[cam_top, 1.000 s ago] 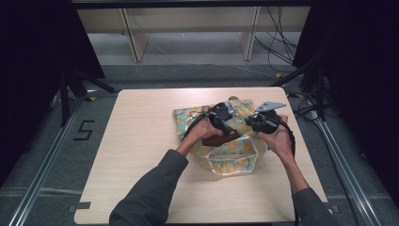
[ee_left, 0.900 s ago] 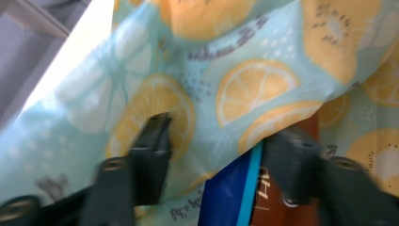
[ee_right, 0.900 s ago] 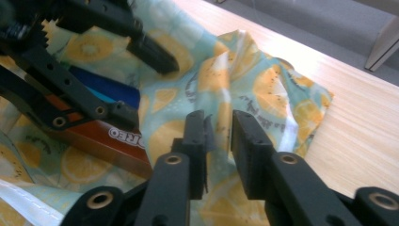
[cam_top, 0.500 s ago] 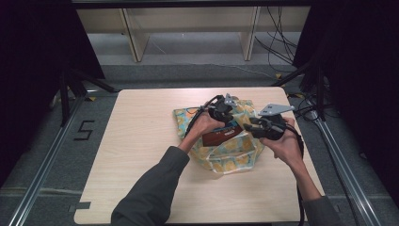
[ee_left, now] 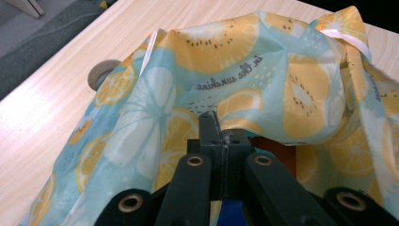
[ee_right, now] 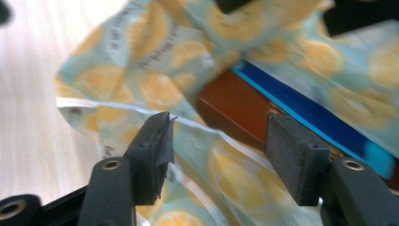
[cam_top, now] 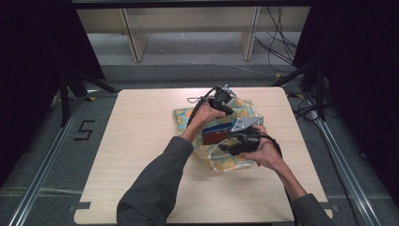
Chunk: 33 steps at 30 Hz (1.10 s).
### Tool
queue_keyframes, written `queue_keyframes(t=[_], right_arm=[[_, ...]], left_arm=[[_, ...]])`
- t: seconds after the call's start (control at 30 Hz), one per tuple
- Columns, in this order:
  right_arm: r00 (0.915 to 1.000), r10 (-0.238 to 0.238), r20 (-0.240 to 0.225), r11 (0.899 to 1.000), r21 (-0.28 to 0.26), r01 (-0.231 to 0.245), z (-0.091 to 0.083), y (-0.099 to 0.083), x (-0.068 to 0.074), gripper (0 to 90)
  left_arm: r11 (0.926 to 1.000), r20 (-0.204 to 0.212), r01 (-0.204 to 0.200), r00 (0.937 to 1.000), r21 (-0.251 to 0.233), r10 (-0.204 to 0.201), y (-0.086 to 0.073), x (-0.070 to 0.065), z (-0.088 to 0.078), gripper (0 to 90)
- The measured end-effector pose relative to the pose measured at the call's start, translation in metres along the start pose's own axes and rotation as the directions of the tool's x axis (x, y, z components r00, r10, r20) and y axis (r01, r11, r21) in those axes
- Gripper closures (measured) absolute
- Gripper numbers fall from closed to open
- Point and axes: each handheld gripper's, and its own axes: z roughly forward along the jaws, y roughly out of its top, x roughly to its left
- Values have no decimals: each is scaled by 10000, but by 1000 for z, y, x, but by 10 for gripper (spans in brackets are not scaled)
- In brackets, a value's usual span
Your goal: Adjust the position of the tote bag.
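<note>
The left gripper (ee_left: 216, 136) has its jaws pressed together on a fold of the cloth bag (ee_left: 263, 80), the fabric bunched and lifted just over their tips. In the high view this gripper (cam_top: 221, 101) sits at the far edge of the bag (cam_top: 226, 160), on the table (cam_top: 136, 141). The right gripper (ee_right: 216, 141) has its jaws spread wide apart, nothing between them; the bag's edge with its white trim lies just under them. Just beyond its tips a brown box (ee_right: 235, 108) lies inside the bag's mouth, with a blue box (ee_right: 306, 113) right beside it on the far side. From above, both boxes lie between the two grippers.
</note>
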Motion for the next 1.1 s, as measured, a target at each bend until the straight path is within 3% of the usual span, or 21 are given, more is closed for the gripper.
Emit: queue_keyframes(t=[0.03,0.07,0.1,0.2,0.33,0.47,0.53,0.57,0.6,0.63,0.67,0.8,0.83,0.87,0.9,0.93,0.97,1.0,1.03,1.07,1.1], right_arm=[[9995,-316,-33,9989,353,317,7,0,3,461],[9995,-316,-33,9989,353,317,7,0,3,461],[9989,-462,34,9974,553,459,10,-1,3,535],[9991,-424,96,9902,1334,408,18,-8,4,877],[9998,-104,193,9865,1635,71,13,-17,3,900],[9998,174,-5,9735,2281,-168,7,-31,14,900],[9991,239,-352,9612,2754,-133,5,-44,23,900],[9989,31,-475,9564,2917,110,5,-50,27,900],[9967,-306,-746,9421,3311,537,5,-61,34,900],[9955,-350,-875,9385,3394,629,5,-64,37,900],[9949,-295,-967,9296,3632,629,2,-67,41,900],[9914,-221,-1293,9408,3327,643,-5,-66,44,900],[9930,-48,-1184,9596,2788,379,-11,-59,40,792],[9959,206,-879,9660,2587,28,-16,-55,40,706],[9959,206,-879,9660,2587,28,-16,-55,40,706],[9965,398,-735,9746,2227,-225,-21,-48,38,638],[9973,682,-259,9904,1224,-646,-39,-34,28,615],[9973,682,-259,9904,1224,-646,-39,-34,28,615],[9977,676,11,9950,741,-675,-43,-29,24,618],[9961,754,454,9961,414,-773,-50,-22,19,614],[9885,1007,1125,9948,52,-1019,-54,-15,13,596]], left_arm=[[9998,72,-75,9999,198,74,0,3,-1,893],[9998,97,-19,10000,195,17,1,3,-2,893],[9998,91,84,9999,166,-86,1,4,-2,893],[9994,47,145,9999,306,-147,2,8,-3,893],[9975,-181,679,9976,217,-675,-1,22,0,893],[9918,-380,1275,9912,98,-1271,-8,39,-1,895],[9886,-521,1503,9873,-31,-1502,-12,48,-2,895],[9869,-652,1608,9847,-138,-1613,-14,52,-3,895],[9854,-742,1699,9826,-121,-1704,-16,54,-4,895],[9791,-827,2006,9758,-322,-2026,-17,54,-3,895],[9785,-994,2029,9736,-364,-2055,-18,56,-3,895],[9806,-1077,1948,9747,-210,-1960,-19,56,-4,892],[9773,-1102,2102,9710,-276,-2120,-19,53,-2,887],[9799,-990,1982,9749,-215,-1994,-19,49,-3,877],[9799,-990,1982,9749,-215,-1994,-19,49,-3,861],[9839,-959,1783,9792,-158,-1789,-18,46,-5,861],[9861,-860,1657,9824,-86,-1659,-17,43,-7,812],[9881,-812,1540,9848,1,-1535,-17,40,-9,812],[9920,-801,1245,9892,213,-1225,-16,37,-12,776],[9933,-768,1124,9910,268,-1101,-16,33,-16,752],[9929,-745,1173,9905,187,-1156,-16,30,-18,743]])
